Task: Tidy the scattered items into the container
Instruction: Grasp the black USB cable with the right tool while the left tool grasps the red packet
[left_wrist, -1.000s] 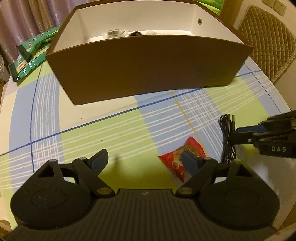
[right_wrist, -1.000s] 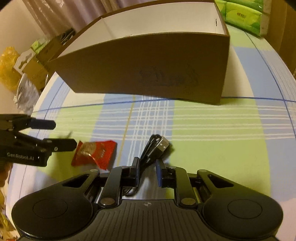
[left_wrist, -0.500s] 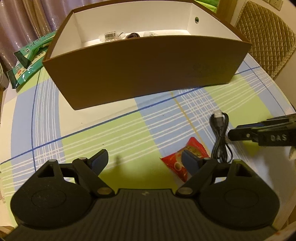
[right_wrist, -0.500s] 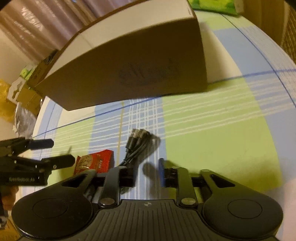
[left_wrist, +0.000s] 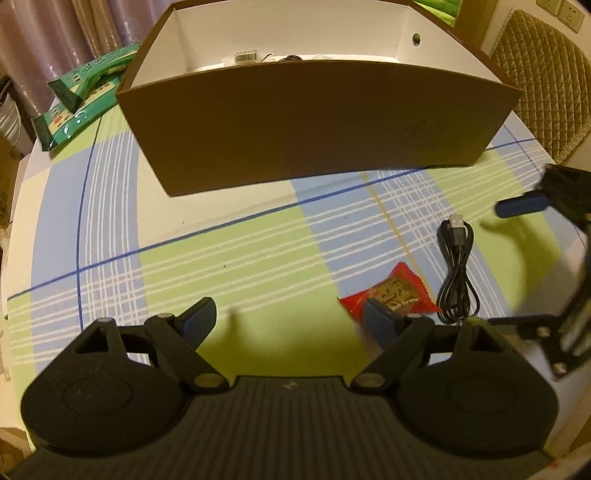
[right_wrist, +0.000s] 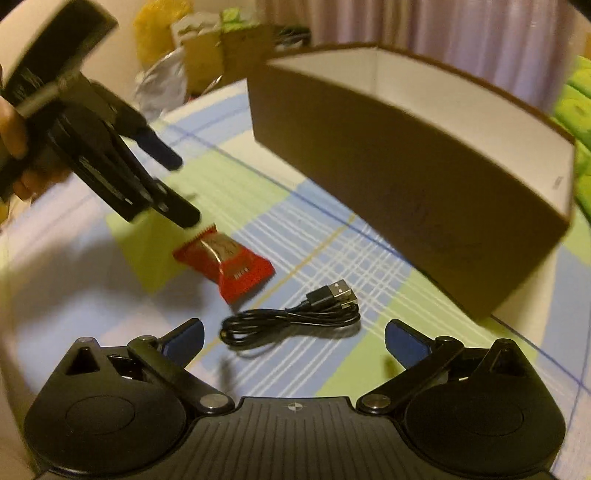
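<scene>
Right gripper (right_wrist: 293, 334) is seen with its jaws opening wide, and nothing is pinched; the black USB cable (right_wrist: 291, 315) lies on the tablecloth just ahead of the fingertips, roughly between them but touched by neither. Taken from the brown box (right_wrist: 406, 162) as landmark, the cable is on the near side of the front wall, apart from it, with its long axis running roughly crosswise to the gripper's fingers, plug end toward the box and the bundled loop away from it. A grasp across the bundle would therefore be judged to need a roll of the wrist, or a descent straight onto the loops.

Left gripper (left_wrist: 288, 319) is held spread and empty as well. The red snack packet (left_wrist: 391, 295) lies farther from the box than the cable's plug, beside the cable's loop, and is partly hidden by the left gripper's right finger; whether the finger touches it cannot be told from either view. The left hand is the nearer to the packet, the right to the cable.

By count: one cable and one packet are left outside the box; one box is present; inside it, perhaps three small things can be made out over the wall, though their kind is unclear.
</scene>
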